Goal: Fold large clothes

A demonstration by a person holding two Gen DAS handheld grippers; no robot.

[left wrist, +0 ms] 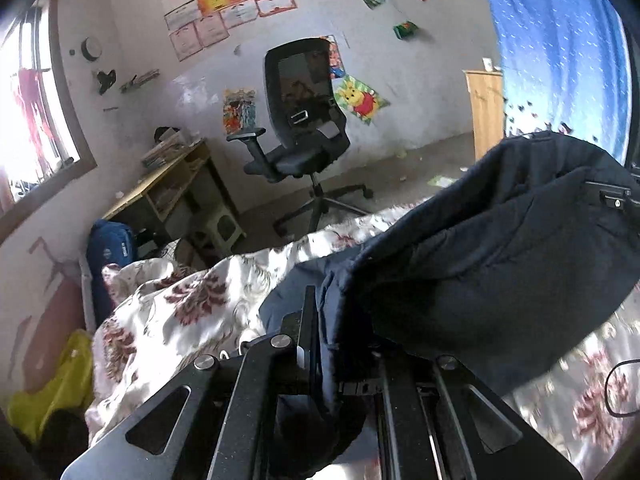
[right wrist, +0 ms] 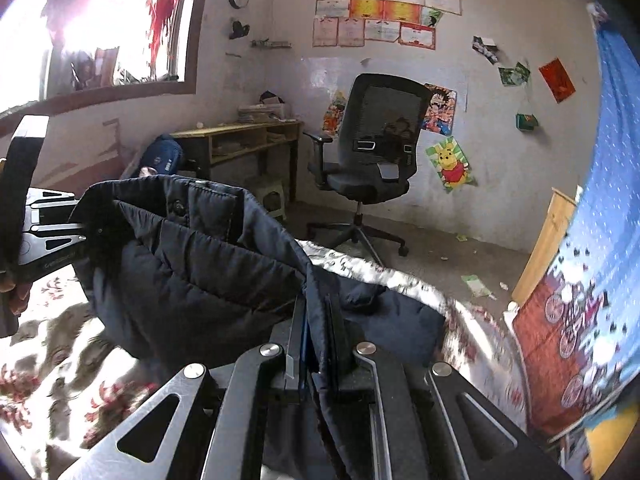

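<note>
Above the bed (left wrist: 168,320), over its flowered cover, a dark blue padded jacket (left wrist: 480,248) hangs stretched between the two tongs, and a part of it lies on the cover nearer the far edge of the bed. The left tongs (left wrist: 316,344) are pressed together on one edge of the jacket, and the right tongs (right wrist: 316,336) pinch the opposite edge in the same way; in both wrist views the cloth goes in between the fingers, so both grips look firm. In the right wrist view the left tongs are seen at the left side, with a person's hand (right wrist: 16,292) behind them. I judge that the step in hand is to carry the lifted edge over the rest of the jacket to make a fold. To do it well, both hands should travel together at the same height, so the edge between them stays straight and does not sag in the middle. The padding is thick and probably springs back, so the edge should be laid down flat on the cover before the tongs let go. The far edge of the bed is near, and cloth laid too far could slide off.
</note>
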